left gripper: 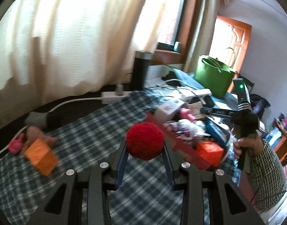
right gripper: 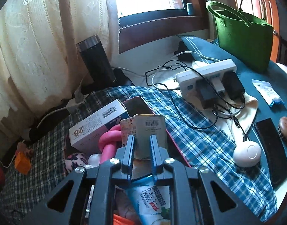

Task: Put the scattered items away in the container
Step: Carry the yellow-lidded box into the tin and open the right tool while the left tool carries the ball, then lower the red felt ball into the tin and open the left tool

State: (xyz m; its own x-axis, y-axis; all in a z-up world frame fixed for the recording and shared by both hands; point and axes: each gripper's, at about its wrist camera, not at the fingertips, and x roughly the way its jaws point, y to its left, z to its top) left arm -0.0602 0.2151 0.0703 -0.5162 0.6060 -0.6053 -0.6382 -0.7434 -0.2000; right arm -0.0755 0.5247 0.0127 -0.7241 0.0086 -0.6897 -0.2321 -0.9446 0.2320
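The left tool (left gripper: 145, 146) is clenched on a fuzzy red pompom ball (left gripper: 145, 142), round and woolly, held above the plaid cloth (left gripper: 98, 131). At two o'clock from it lies the red cardboard container (left gripper: 183, 150) (already crammed with boxes and packets). The right tool (right gripper: 142, 146) pinches a thin, stiff printed card (right gripper: 143, 126) over that container. An orange block (left gripper: 40, 154) sits at nine o'clock.

You see a fuzzy red ball (left gripper: 145, 141) held above the checked cloth, beside the red box (left gripper: 183, 150) full of things. An orange block (left gripper: 40, 156) lies far left.
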